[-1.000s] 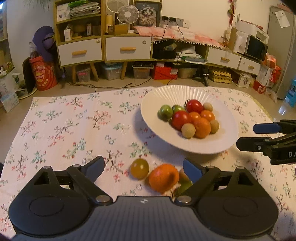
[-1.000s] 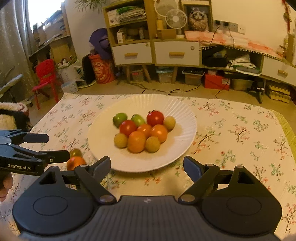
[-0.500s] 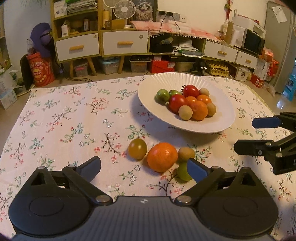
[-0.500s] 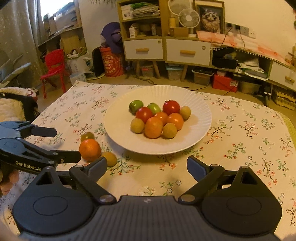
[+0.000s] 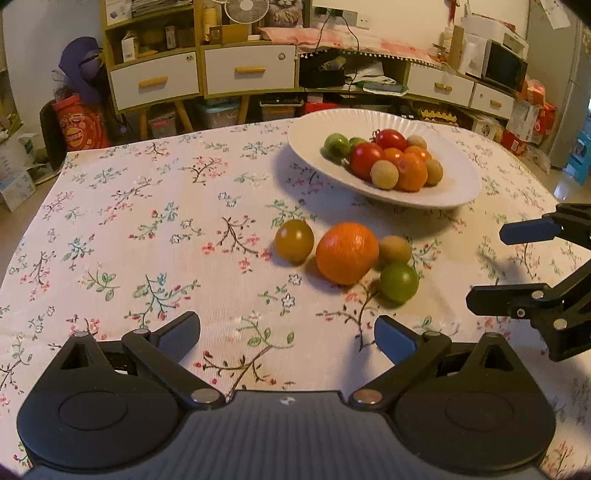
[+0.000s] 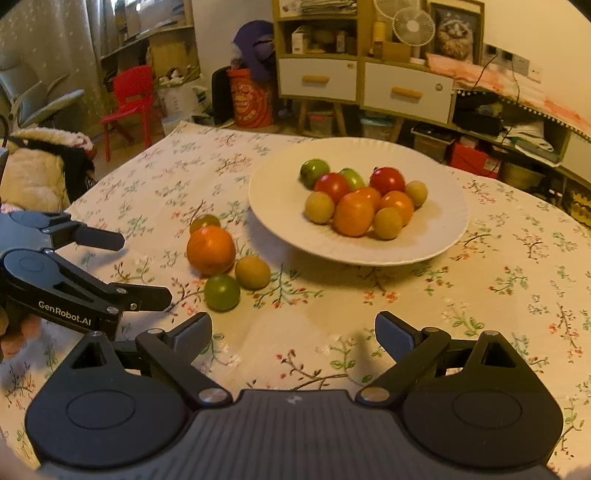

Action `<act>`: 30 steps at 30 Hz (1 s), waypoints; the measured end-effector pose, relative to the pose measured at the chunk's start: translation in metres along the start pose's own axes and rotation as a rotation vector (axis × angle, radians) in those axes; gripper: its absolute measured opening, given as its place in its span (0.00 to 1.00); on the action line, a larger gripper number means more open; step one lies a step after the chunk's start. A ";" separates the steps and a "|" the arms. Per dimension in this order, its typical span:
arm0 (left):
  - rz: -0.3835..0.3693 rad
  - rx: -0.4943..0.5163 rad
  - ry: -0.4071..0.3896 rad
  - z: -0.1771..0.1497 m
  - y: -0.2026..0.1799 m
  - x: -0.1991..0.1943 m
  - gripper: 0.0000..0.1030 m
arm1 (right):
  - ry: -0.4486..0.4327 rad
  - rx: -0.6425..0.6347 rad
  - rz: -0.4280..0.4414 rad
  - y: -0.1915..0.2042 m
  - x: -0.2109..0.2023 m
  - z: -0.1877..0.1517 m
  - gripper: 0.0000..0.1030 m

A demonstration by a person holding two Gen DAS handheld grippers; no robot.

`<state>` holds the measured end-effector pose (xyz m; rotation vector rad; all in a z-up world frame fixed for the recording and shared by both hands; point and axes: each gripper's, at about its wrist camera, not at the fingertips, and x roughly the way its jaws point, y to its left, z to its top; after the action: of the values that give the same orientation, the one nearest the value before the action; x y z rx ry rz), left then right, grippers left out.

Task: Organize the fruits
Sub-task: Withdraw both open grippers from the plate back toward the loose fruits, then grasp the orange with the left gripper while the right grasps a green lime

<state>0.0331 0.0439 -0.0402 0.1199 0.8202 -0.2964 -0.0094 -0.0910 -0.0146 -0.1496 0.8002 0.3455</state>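
Right wrist view: white plate (image 6: 273,218) heaped with tomatoes (image 6: 386,180), oranges (image 6: 353,214).

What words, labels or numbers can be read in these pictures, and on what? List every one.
"GenRobot.AI": white print on the side of the left gripper, seen in the right wrist view.
Red bag on the floor by the cabinet: printed with a face and marks, too blurred to read.
Boxes on the shelves: labels too small to read.
Nothing readable on the plate, the fruit or the tablecloth.
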 end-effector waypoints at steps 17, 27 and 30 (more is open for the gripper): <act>-0.005 0.019 -0.069 -0.004 0.000 0.017 0.97 | 0.024 -0.037 -0.022 0.006 0.015 -0.012 0.94; -0.060 -0.004 -0.097 0.005 -0.002 0.016 0.80 | -0.015 -0.090 -0.006 0.014 0.016 -0.017 0.94; -0.084 -0.005 -0.105 0.008 -0.004 0.015 0.72 | -0.030 -0.095 0.005 0.016 0.016 -0.018 0.93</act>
<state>0.0475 0.0353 -0.0456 0.0644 0.7226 -0.3772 -0.0173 -0.0764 -0.0383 -0.2308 0.7554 0.3895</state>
